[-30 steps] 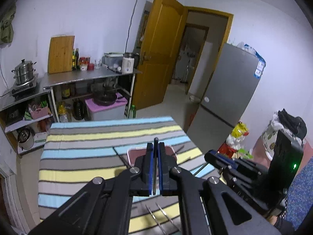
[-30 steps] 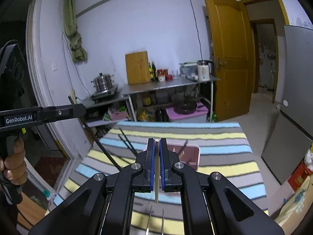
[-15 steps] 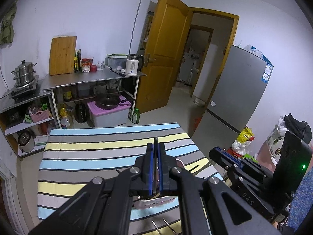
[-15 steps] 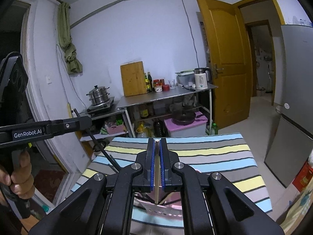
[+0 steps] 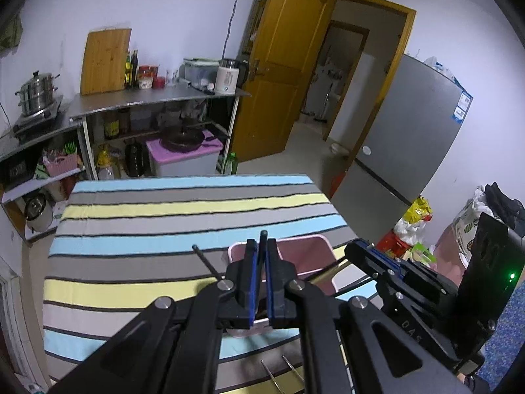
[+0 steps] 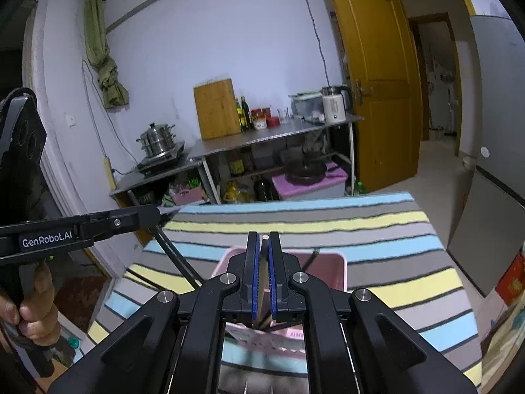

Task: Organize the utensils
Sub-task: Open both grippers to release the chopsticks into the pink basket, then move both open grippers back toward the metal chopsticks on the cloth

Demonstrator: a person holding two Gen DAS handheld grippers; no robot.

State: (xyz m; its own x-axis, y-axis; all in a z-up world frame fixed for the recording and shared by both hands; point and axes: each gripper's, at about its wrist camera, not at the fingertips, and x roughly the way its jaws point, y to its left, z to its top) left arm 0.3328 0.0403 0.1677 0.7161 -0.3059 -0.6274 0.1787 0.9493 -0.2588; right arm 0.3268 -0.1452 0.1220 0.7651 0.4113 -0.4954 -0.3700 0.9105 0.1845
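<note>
Presently, in the left wrist view my left gripper is clamped on a dark chopstick above the pink basket. In the right wrist view my right gripper pinches a pale chopstick over it. Step: delivery; next, I judge, lower and release both inside.

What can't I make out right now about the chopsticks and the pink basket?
- Left view: the left tongs cover most of the dark chopstick; only its tip shows.
- Right view: the right tongs hide most of the pale chopstick.
- Both views: what lies inside the basket is blocked by the tongs.
- Left view: two metal tips are cut off by the bottom edge; what they are is unclear.
</note>
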